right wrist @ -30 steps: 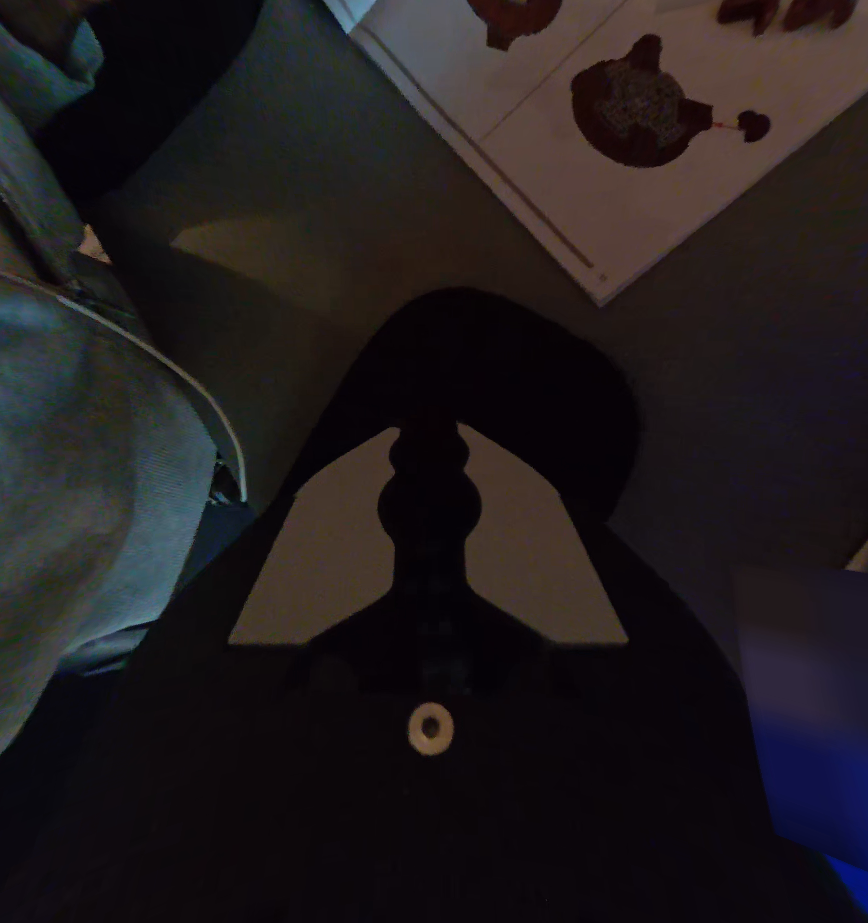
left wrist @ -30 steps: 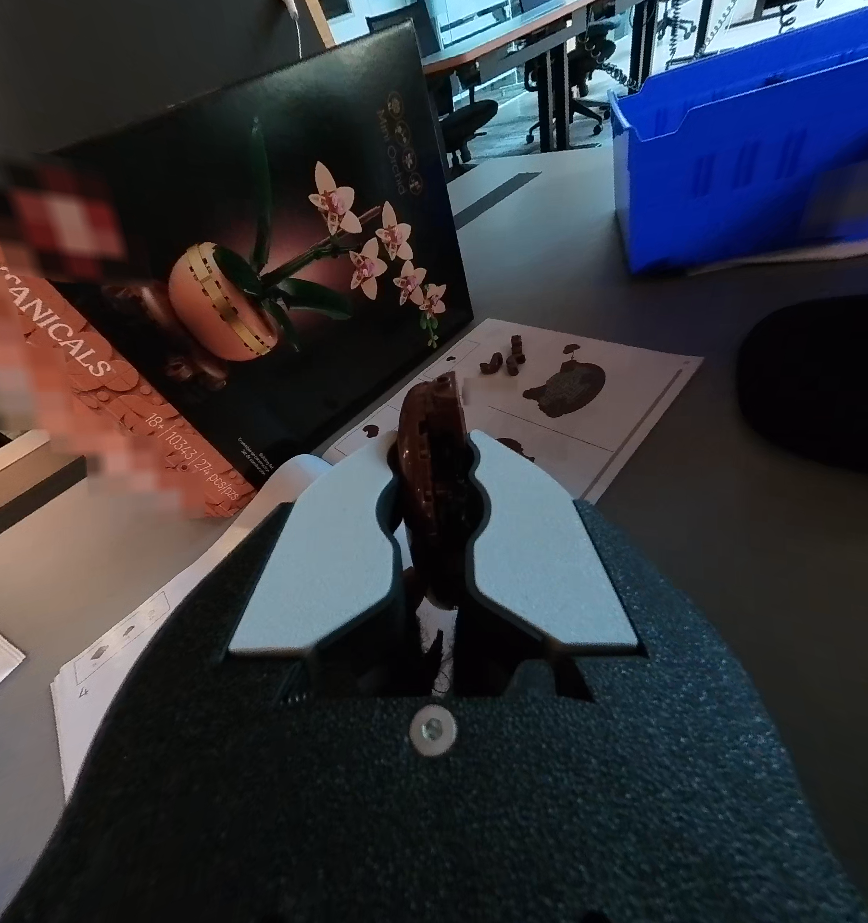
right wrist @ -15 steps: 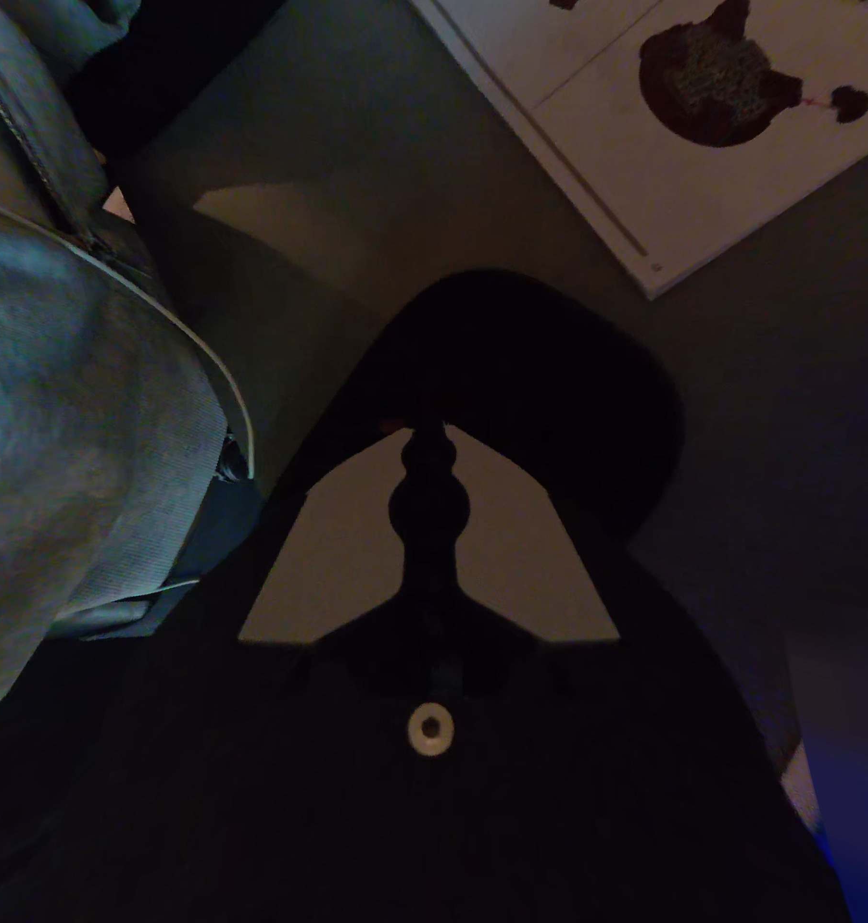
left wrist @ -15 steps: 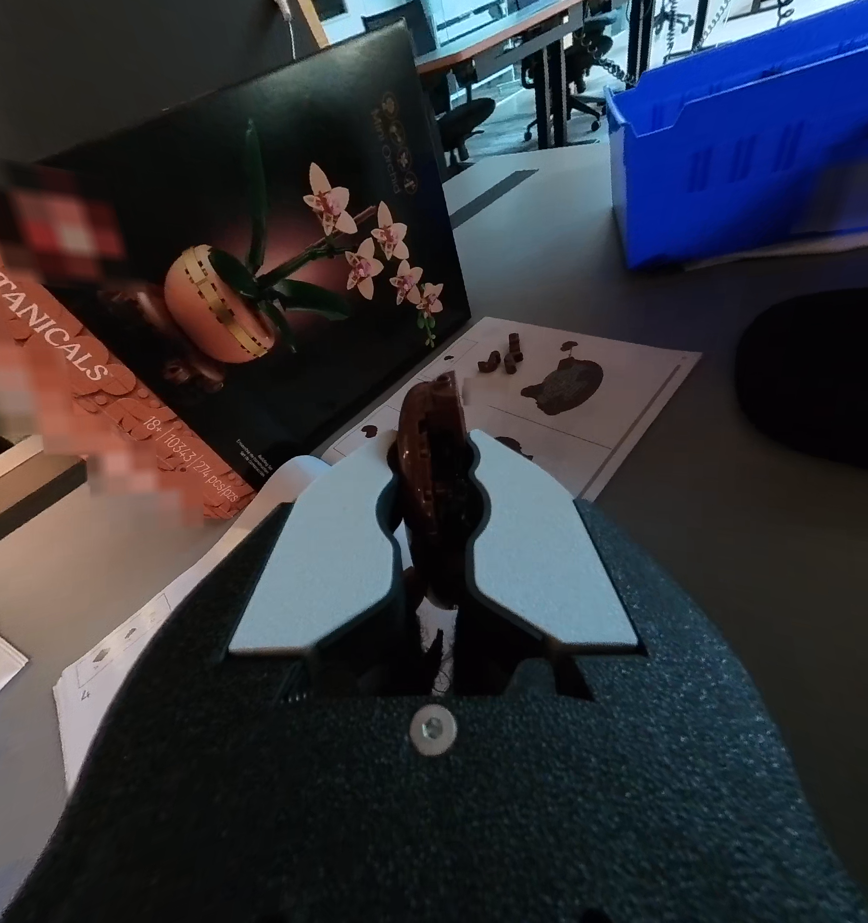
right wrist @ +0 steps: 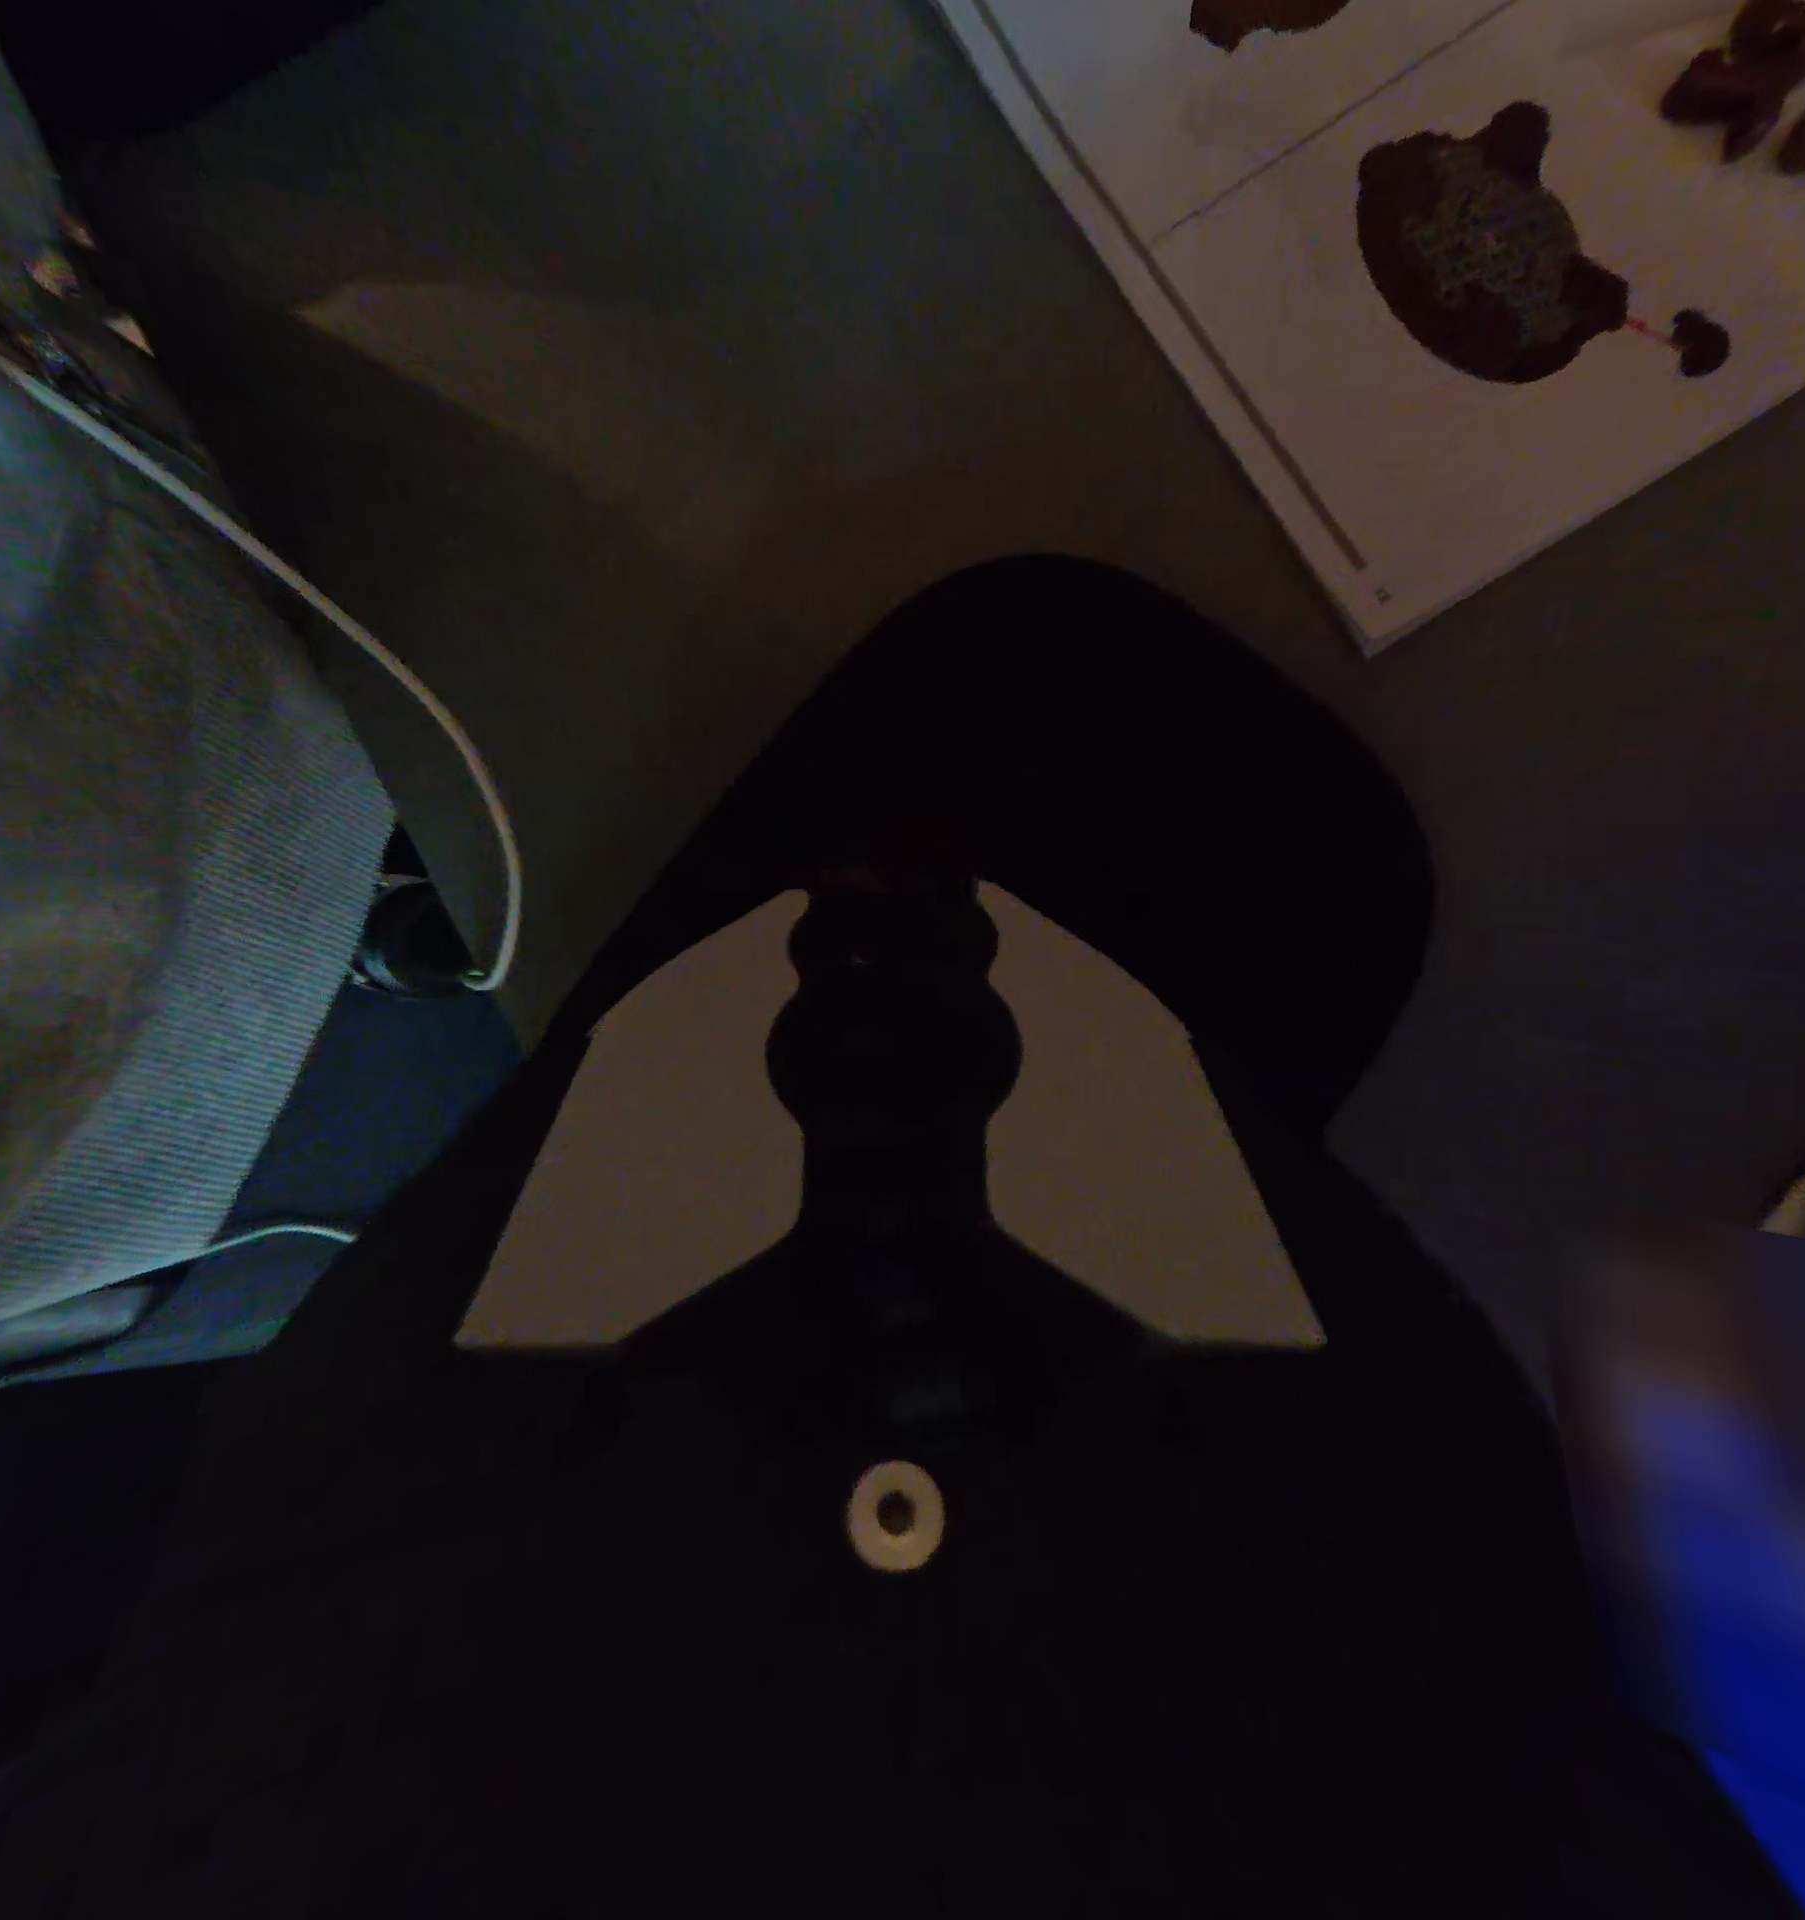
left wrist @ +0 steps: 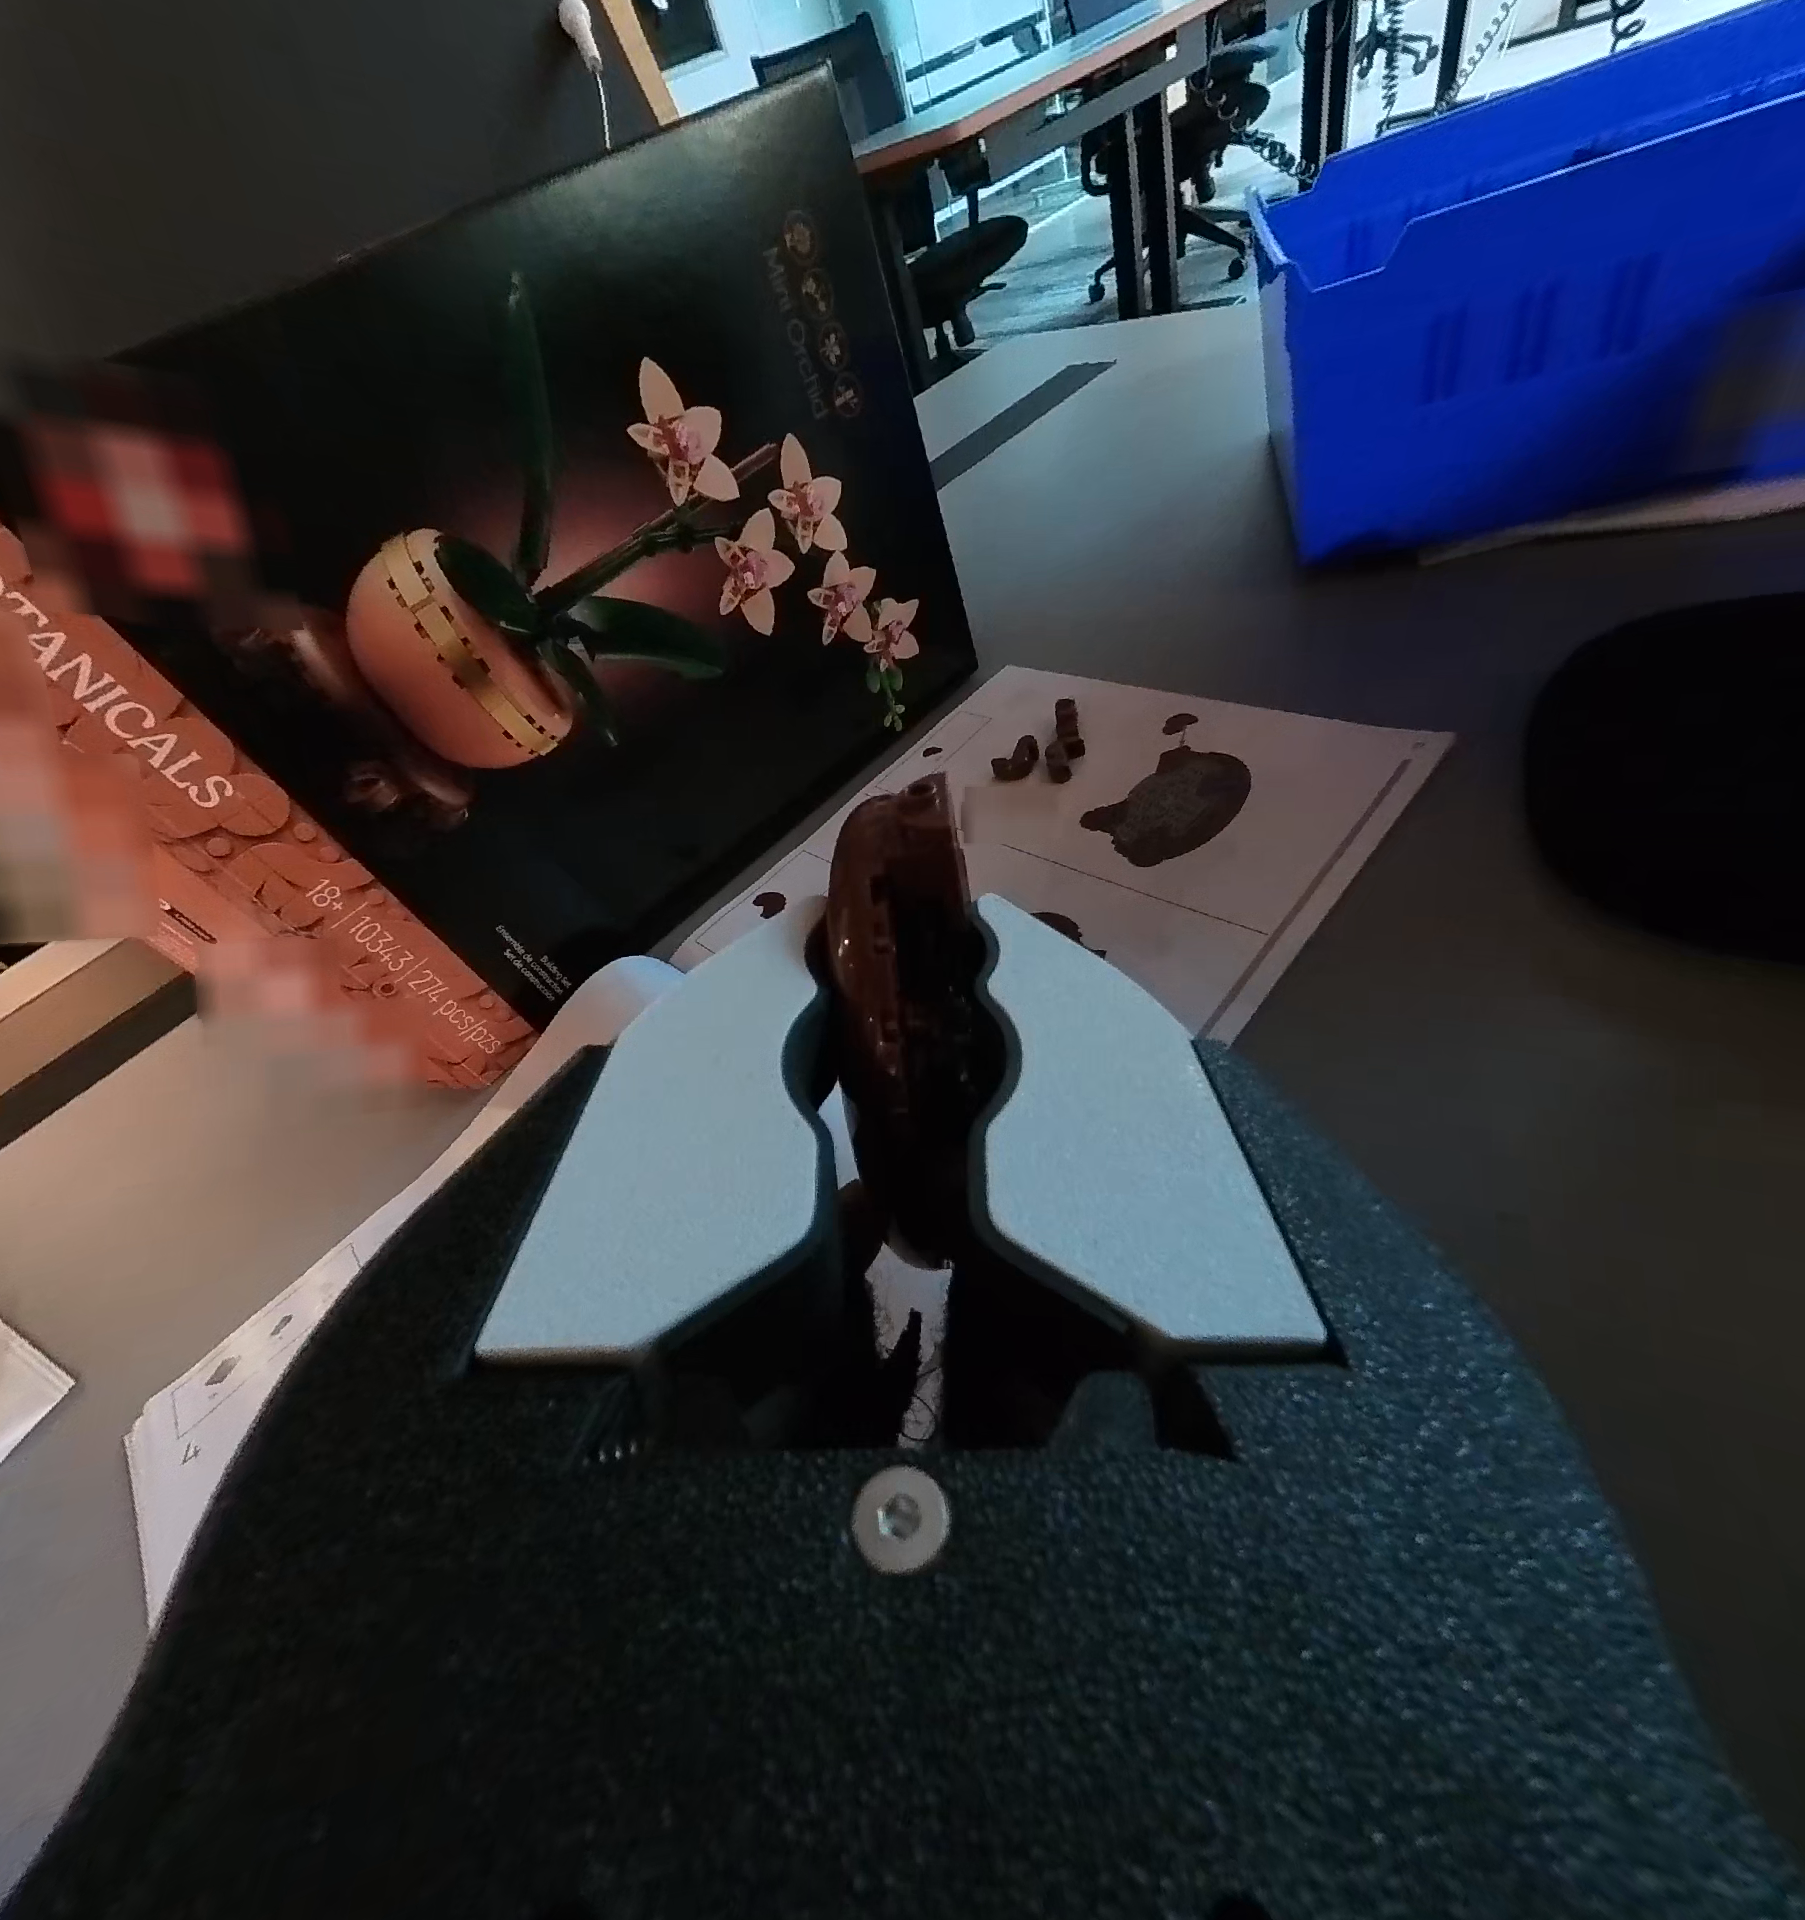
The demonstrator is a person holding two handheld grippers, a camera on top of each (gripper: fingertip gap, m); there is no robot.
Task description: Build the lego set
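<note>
My left gripper (left wrist: pixel 898 920) is shut on a dark brown brick assembly (left wrist: pixel 893 862), held upright above a white instruction sheet (left wrist: pixel 1293 790). A few loose brown pieces (left wrist: pixel 1043 748) lie on that sheet. My right gripper (right wrist: pixel 893 894) hangs over a black round dish (right wrist: pixel 1137 727) on the grey table. Its fingers (right wrist: pixel 690 1122) stand apart. The space between them is very dark, and I cannot make out anything held there. A faint reddish speck (right wrist: pixel 856 878) shows at the tips. The dish also shows in the left wrist view (left wrist: pixel 1708 779).
A dark box with an orchid picture (left wrist: pixel 524 520) stands at the back left. A blue bin (left wrist: pixel 1552 312) stands at the back right and shows in the right wrist view (right wrist: pixel 1760 1507). A person's grey sleeve (right wrist: pixel 98 831) is at the left. The instruction sheet (right wrist: pixel 1293 260) lies beyond the dish. The gap from one gripper's tips to the other's is roughly 25 cm.
The right fingers closed almost fully half a second ago and have now spread apart again over the black dish. The left gripper keeps its hold and has barely moved.
</note>
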